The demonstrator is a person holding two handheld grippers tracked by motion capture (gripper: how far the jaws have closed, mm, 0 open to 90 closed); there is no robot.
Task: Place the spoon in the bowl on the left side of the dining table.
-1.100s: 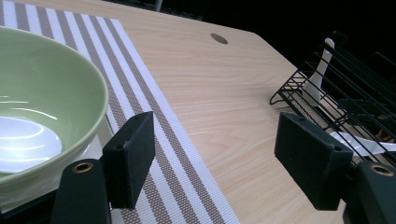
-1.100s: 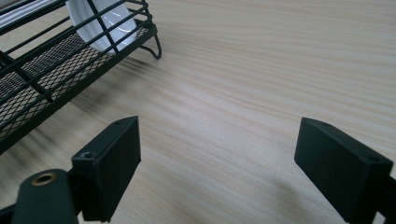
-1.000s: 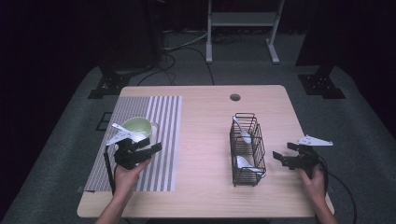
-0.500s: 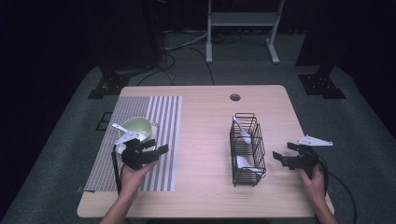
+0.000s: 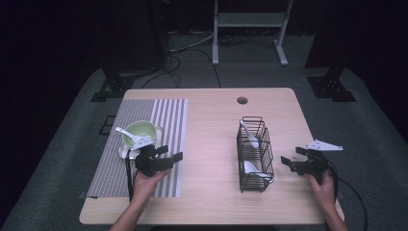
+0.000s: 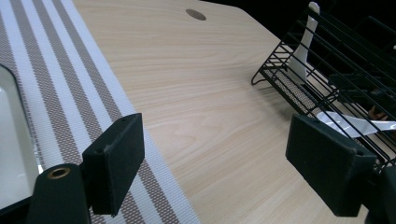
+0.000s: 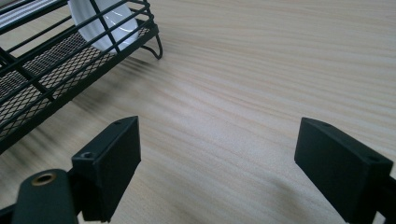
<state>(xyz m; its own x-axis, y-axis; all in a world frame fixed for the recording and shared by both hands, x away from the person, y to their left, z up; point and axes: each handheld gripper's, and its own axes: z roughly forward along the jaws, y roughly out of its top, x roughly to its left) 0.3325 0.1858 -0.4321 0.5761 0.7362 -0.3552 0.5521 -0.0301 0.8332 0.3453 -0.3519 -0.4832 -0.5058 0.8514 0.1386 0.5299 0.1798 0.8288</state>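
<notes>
Two hand-held grippers over the worktop (image 5: 211, 125), both empty. Left hand-held gripper (image 5: 176, 157) has its jaws spread and just been opening, nothing between them; the green bowl (image 5: 140, 131) with its white spoon (image 5: 129, 134) (on the striped mat (image 5: 163, 115)) sits just behind it. Right hand-held gripper (image 5: 285, 162) is spread wide too, with the wire rack (image 5: 253, 154) just beside its tips.

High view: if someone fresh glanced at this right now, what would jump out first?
Probably the black wire basket right of the table's middle, with white spoons standing and lying in it. Next, the pale green bowl on the striped mat at the left, a white spoon resting across its rim. The left gripper, jaws just opening with nothing between them, sits beside the bowl pointing toward the basket; the right gripper waits open on the basket's other side.
</notes>
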